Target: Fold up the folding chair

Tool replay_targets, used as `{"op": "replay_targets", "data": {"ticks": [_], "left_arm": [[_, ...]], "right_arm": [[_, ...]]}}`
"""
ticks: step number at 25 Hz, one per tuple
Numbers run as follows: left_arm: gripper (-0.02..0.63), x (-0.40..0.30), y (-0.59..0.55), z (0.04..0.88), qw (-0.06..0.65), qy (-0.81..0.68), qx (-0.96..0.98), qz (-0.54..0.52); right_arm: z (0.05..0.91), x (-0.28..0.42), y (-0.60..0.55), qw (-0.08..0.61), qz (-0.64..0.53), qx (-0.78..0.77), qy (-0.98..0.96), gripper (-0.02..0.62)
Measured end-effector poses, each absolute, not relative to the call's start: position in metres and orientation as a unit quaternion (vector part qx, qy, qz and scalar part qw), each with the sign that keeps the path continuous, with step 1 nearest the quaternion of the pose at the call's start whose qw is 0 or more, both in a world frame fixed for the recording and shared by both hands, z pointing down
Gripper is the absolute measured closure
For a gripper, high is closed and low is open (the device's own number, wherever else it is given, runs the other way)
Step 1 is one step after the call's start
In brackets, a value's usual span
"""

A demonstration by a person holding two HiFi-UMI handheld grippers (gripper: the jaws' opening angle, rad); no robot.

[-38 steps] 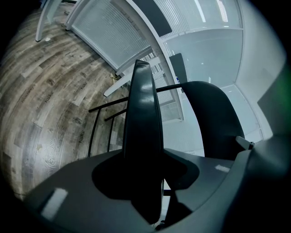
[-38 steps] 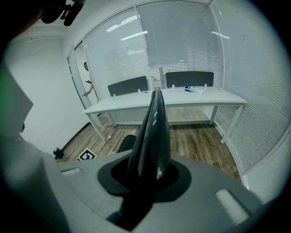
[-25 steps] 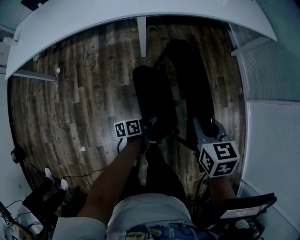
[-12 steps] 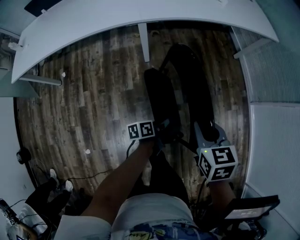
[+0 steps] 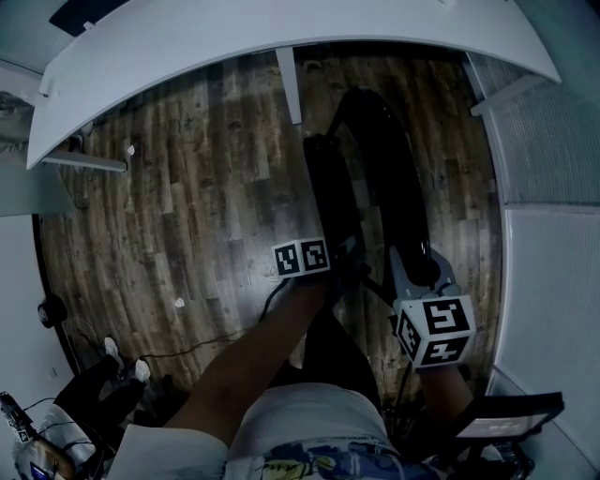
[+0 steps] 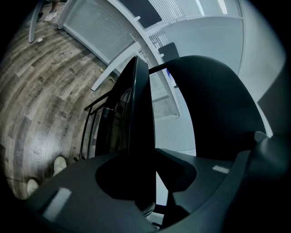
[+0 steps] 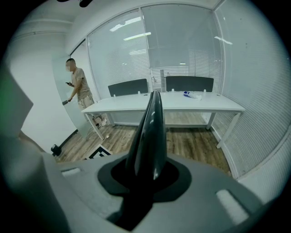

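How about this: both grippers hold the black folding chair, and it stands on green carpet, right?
No carpet: the head view shows the folding chair on a wooden floor. The left gripper, whose jaws have just been closing on the seat, and the right gripper do hold it.

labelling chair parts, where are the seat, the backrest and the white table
seat [image 5: 330,192], head view, middle of the upturned seat panel
backrest [image 5: 394,178], head view, middle of its dark curved shell
white table [image 5: 281,28], head view, bare part of its top

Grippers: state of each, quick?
Left gripper: just been closing, shut on the black folding chair's seat.
Right gripper: shut on that chair's black backrest.
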State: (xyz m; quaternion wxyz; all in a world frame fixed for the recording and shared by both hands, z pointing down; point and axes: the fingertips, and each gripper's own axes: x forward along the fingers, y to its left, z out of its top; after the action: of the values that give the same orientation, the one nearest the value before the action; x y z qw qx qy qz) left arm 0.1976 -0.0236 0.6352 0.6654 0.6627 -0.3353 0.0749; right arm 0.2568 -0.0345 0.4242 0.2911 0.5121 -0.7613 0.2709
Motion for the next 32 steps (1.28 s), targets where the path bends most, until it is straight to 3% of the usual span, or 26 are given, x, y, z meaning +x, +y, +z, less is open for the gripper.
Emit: {"op": "replay_targets", "data": {"ticks": [32], "left_arm": [[0.481,0.242,-0.032,0.64,0.659,-0.372,0.633,0.164]], "right_arm": [[0.421,0.24,-0.032,0.294,0.264,0.518,-0.759,0.515]]}}
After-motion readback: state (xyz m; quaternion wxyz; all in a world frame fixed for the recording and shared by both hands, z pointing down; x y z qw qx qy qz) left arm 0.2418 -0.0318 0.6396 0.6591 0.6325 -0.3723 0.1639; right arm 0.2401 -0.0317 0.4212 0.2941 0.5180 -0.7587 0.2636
